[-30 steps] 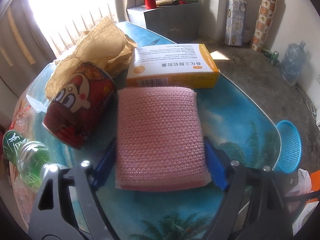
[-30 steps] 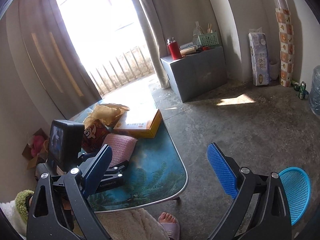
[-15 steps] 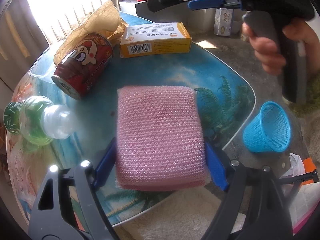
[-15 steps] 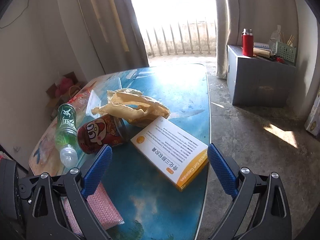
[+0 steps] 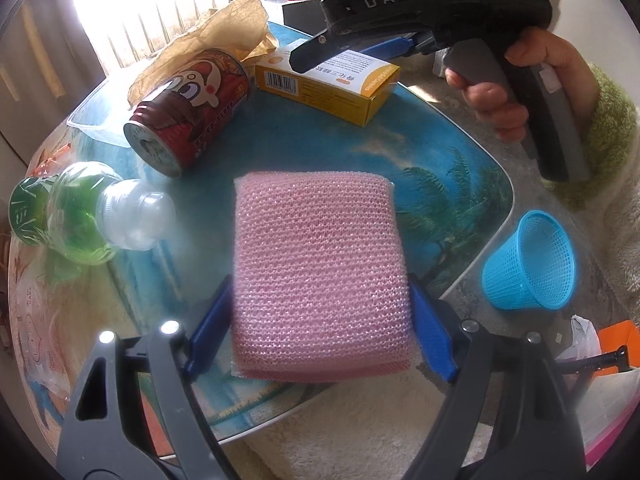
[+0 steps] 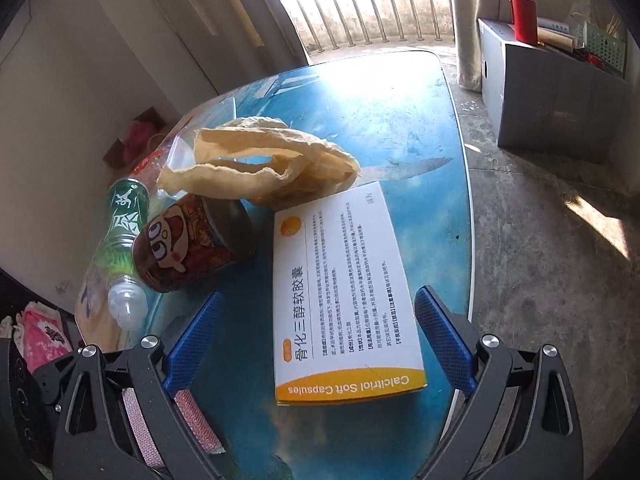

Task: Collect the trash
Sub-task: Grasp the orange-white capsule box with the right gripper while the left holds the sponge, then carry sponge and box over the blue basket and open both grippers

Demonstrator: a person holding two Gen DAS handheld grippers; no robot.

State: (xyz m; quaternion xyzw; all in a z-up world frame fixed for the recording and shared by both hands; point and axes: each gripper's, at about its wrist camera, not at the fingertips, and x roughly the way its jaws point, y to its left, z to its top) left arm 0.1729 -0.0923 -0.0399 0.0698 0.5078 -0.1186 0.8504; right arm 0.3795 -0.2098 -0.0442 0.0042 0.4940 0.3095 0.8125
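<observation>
My left gripper (image 5: 320, 328) is clamped on the pink mesh sponge (image 5: 320, 272), blue pads pressed against both its sides, sponge held above the near edge of the blue table (image 5: 452, 168); my right gripper (image 6: 316, 340) is spread wide with nothing in it, jaws straddling the near end of the medicine box (image 6: 340, 292) but not touching it, one pad clearly apart on each side; in the left view my right hand (image 5: 516, 80) grips the black handle above that same box; the box lies flat on the table, orange end toward me; just beyond it sits the crumpled brown paper (image 6: 264, 164), partly over the red cartoon can (image 6: 180, 248) which lies on its side; touching the can, the green plastic bottle (image 6: 120, 240) also lies on its side, cap toward me; a clear plastic tray (image 5: 92, 120) sits behind the can; the blue mesh basket (image 5: 532, 260) stands on the floor off the table's right corner and I see nothing inside it, though its bottom is hidden; so by my read the job is barely begun; sponge is in hand but not binned, box looks next for the right gripper; box, paper, can, bottle all remain on the table.
</observation>
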